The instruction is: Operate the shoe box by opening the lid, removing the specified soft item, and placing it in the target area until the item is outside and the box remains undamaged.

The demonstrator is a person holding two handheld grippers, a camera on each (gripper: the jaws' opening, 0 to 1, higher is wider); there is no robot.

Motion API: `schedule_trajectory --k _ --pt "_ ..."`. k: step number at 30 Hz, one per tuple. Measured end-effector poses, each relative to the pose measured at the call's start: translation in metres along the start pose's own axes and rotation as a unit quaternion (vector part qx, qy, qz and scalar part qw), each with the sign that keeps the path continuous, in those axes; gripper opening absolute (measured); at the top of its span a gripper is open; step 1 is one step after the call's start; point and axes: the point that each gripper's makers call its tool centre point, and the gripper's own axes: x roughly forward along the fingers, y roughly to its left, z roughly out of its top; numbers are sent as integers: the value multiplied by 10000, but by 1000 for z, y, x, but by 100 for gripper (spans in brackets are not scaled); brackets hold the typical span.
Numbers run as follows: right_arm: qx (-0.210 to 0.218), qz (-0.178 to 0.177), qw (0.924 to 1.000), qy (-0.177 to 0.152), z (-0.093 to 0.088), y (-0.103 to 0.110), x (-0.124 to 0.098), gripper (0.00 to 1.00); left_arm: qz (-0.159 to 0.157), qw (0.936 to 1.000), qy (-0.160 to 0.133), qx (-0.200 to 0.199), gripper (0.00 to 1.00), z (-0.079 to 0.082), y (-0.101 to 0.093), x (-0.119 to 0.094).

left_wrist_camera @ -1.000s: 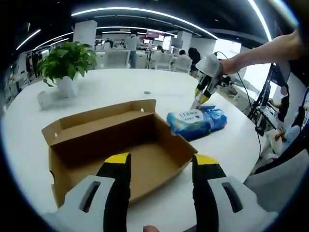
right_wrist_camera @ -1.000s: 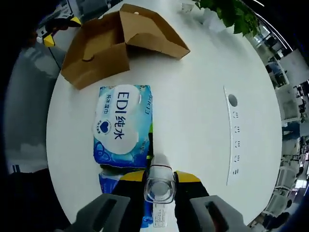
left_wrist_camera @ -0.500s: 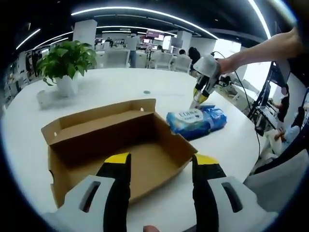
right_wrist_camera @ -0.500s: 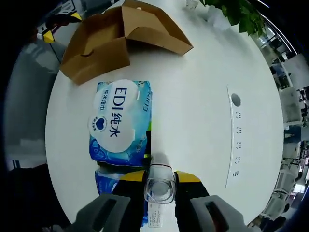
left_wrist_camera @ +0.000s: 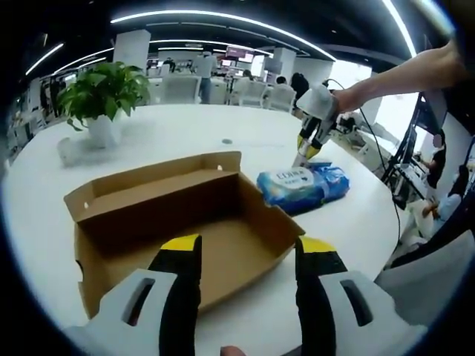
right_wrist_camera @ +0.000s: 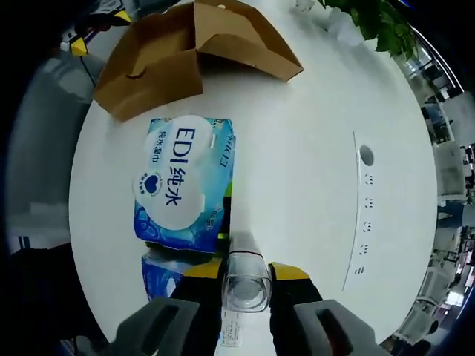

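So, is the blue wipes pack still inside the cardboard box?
No, the blue wipes pack lies on the white table beside the open cardboard box.

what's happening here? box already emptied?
Looks so. The cardboard shoe box sits open on the white table, with nothing visible inside. The blue pack of wet wipes lies on the table beside the box. The right gripper hangs just above the pack's far end; its jaws look close together, with a clear plastic piece between them. The left gripper is open in front of the box.
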Motion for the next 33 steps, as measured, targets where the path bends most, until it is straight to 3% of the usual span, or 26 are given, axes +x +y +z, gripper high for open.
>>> schedule_trajectory --k 23,33 --pt "115 -209 9997 -112 1 -12 -5 30 -35 10000 65 45 50 -3 -2 1" --pt "780 -428 9948 -498 1 -19 -32 34 -98 9997 140 148 50 -7 -5 2"
